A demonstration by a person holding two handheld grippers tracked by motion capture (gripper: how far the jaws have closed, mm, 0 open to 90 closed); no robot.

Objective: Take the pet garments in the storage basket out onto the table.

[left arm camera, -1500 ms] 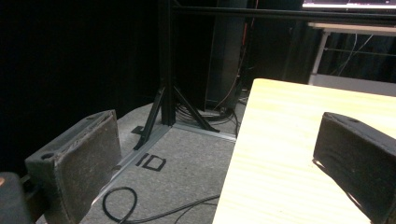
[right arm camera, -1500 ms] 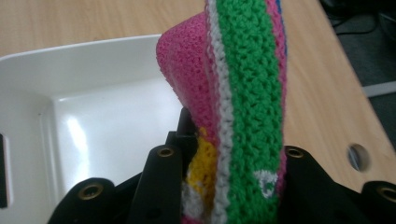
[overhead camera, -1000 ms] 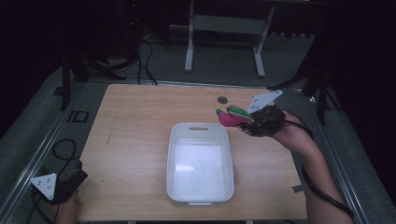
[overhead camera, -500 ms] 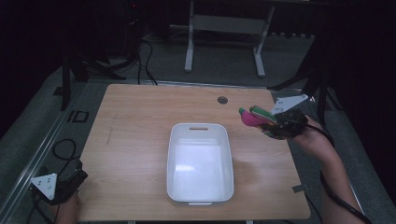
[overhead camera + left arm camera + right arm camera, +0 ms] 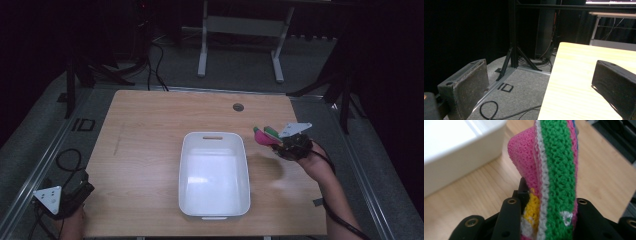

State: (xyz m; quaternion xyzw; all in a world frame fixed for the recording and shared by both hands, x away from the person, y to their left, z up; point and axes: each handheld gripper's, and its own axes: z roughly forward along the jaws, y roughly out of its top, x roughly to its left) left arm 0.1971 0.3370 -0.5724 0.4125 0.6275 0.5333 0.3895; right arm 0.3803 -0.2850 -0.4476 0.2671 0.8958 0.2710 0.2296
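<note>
My right gripper [image 5: 274, 138] fingers clamp the knitted cloth [image 5: 554, 170], held above the bench [image 5: 150, 130] just right of the white tub [image 5: 214, 210]. Left gripper [image 5: 541, 82] fingers spread, near-left bench corner.

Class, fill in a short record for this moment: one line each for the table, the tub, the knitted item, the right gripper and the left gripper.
table: light wood, small round hole near the far edge
tub: white, rectangular, empty, mid-table
knitted item: pink, green, white and yellow, clamped upright
right gripper: shut on knitted item, just right of the tub
left gripper: open, holding nothing, at the table's near left corner
</note>
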